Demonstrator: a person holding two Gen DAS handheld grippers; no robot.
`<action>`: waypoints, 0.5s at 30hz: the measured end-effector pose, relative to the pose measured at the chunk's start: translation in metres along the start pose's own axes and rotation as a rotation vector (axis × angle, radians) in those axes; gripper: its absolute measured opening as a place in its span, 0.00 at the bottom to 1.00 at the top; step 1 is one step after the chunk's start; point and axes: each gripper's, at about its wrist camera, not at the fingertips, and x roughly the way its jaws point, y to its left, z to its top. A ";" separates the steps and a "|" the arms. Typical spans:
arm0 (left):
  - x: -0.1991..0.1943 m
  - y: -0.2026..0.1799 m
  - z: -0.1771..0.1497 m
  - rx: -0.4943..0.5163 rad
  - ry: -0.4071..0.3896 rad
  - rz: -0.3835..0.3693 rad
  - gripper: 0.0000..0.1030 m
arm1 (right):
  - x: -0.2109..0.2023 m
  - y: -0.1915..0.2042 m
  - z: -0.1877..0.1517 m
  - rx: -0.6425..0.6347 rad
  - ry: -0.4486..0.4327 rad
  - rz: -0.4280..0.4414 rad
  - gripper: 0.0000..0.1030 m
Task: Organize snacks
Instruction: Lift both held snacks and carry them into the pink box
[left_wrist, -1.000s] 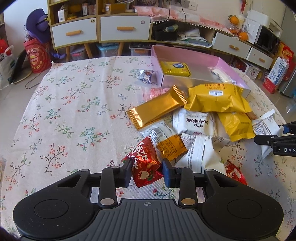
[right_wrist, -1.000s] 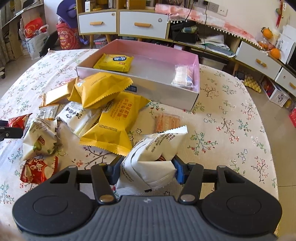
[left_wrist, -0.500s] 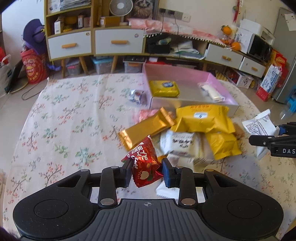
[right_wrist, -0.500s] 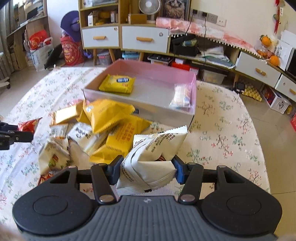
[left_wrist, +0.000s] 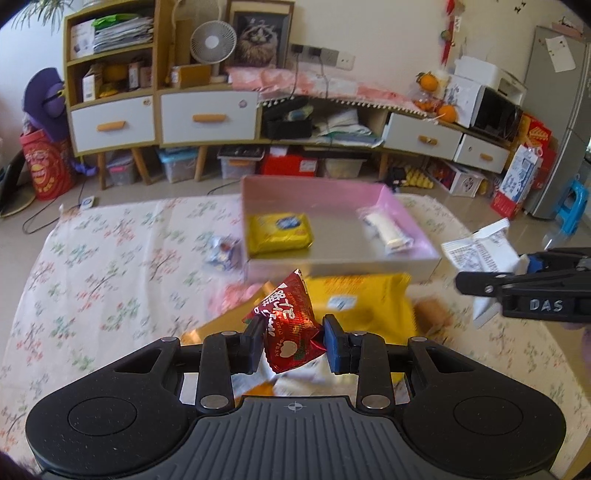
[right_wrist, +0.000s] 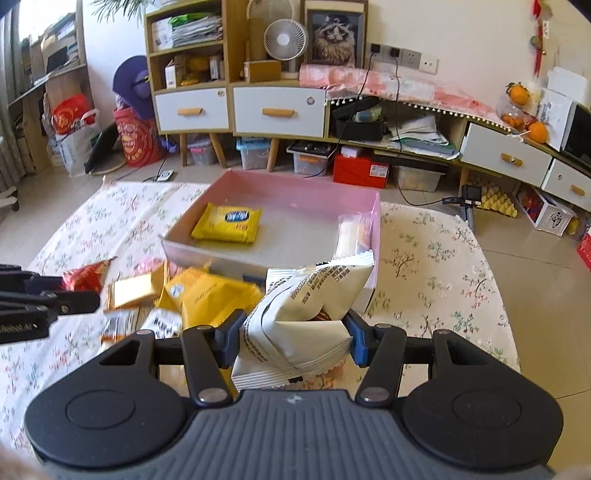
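My left gripper (left_wrist: 293, 341) is shut on a red snack packet (left_wrist: 290, 334), held up above the snack pile. My right gripper (right_wrist: 293, 334) is shut on a white snack packet (right_wrist: 306, 317), also lifted off the table. Ahead of both lies the pink box (left_wrist: 417, 229) (right_wrist: 291, 184), holding a yellow packet (left_wrist: 279, 232) (right_wrist: 227, 223) and a clear-wrapped biscuit pack (left_wrist: 386, 230) (right_wrist: 352, 232). In front of the box lies a pile of yellow and gold packets (left_wrist: 362, 306) (right_wrist: 207, 295). In the left wrist view the right gripper and its white packet (left_wrist: 480, 251) appear at the right edge.
The floral tablecloth (left_wrist: 110, 266) covers a low table. A small silver packet (left_wrist: 221, 251) lies left of the box. Cabinets with drawers (right_wrist: 277, 110), storage bins and a fan stand beyond the table. Tiled floor (right_wrist: 535, 266) lies to the right.
Both grippers have risen with their packets, and the snack pile and box now sit lower and farther off. The view tilts up to show more of the room.
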 end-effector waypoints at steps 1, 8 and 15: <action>0.002 -0.004 0.004 0.004 -0.006 -0.003 0.30 | 0.001 -0.001 0.001 0.005 -0.003 -0.001 0.51; 0.021 -0.024 0.028 0.017 -0.039 -0.002 0.30 | 0.007 -0.008 0.017 0.048 -0.035 0.001 0.51; 0.057 -0.032 0.045 -0.023 -0.026 0.001 0.30 | 0.024 -0.019 0.033 0.092 -0.054 -0.012 0.51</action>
